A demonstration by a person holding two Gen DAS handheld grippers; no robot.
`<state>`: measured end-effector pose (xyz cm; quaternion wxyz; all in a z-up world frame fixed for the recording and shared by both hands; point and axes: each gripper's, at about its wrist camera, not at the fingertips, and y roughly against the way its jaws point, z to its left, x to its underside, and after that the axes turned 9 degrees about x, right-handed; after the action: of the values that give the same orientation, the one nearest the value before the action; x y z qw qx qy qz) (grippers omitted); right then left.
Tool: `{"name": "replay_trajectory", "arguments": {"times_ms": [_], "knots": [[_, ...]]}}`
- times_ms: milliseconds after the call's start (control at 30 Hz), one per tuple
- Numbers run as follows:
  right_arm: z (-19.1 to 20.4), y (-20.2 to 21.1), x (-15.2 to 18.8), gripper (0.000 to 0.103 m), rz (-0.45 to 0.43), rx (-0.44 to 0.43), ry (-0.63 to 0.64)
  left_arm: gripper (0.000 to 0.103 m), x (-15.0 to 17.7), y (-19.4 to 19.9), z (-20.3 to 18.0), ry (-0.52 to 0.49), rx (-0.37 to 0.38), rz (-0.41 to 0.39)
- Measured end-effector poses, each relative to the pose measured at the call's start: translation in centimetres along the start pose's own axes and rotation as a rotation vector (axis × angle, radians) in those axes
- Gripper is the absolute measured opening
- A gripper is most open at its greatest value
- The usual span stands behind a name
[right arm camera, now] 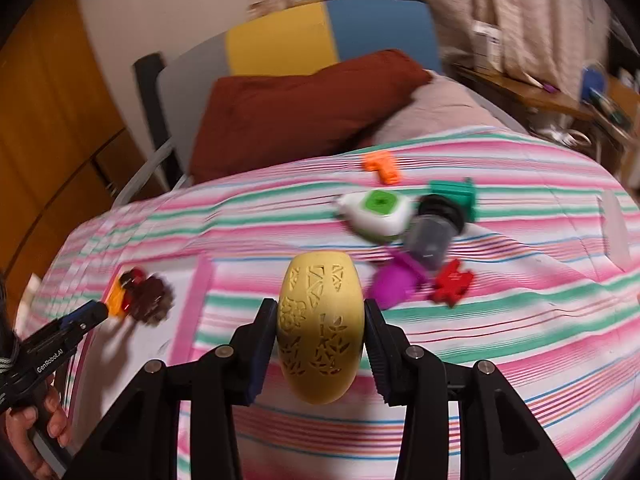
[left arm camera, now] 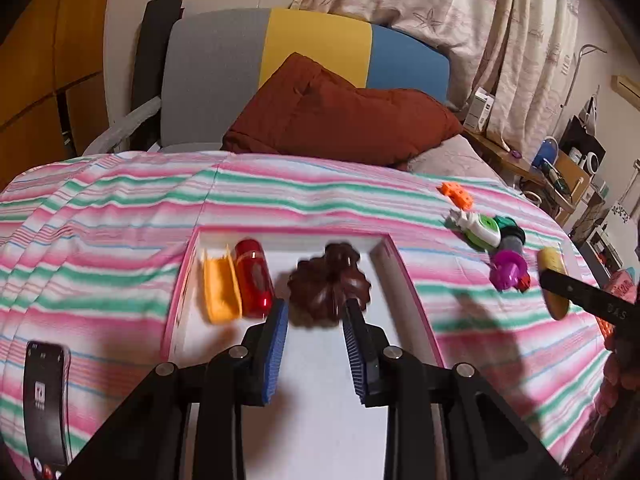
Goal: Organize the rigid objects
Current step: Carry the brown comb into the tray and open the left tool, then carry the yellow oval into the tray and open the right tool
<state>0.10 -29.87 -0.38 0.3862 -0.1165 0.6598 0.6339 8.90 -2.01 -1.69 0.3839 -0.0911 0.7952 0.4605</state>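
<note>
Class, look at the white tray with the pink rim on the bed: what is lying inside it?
Inside the tray: an orange piece, a red cylinder and a brown flower-shaped piece. The left gripper covers part of the tray floor.

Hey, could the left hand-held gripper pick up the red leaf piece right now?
Probably not. The red leaf lies far to the right, beyond the tray's rim, while the left hand-held gripper sits over the tray at the brown flower.

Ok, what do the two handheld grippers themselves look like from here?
Both are black, angular frames with silver pivot bolts. The left gripper and right gripper each have two fingers faced with ribbed blue pads. White "GenRobot.AI" lettering runs along the left one's side.
</note>
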Motion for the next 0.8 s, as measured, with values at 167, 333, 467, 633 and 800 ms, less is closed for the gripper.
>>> {"name": "replay_trajectory", "arguments": {"times_ms": [167, 333, 467, 633, 800], "knots": [[3.1, -0.1, 1.0, 0.043, 0.029, -0.047, 0.038, 0.028, 1.9, 1.8, 0.5, 0.015, 0.013, -0.001], [6.0, -0.6, 1.9, 0.043, 0.073, -0.119, 0.053, 0.028, 3.6, 3.4, 1.0, 0.034, 0.024, 0.011], [9.3, -0.1, 2.1, 0.043, 0.079, -0.171, 0.095, 0.028, 4.6, 5.2, 1.2, 0.019, 0.015, 0.002], [14.4, 0.1, 2.1, 0.043, 0.076, -0.221, 0.181, 0.028, 6.0, 7.2, 1.8, -0.038, -0.007, -0.016], [19.1, -1.2, 2.9, 0.043, 0.119, -0.246, 0.248, 0.028, 7.4, 8.9, 3.0, -0.026, -0.019, -0.044]]}}
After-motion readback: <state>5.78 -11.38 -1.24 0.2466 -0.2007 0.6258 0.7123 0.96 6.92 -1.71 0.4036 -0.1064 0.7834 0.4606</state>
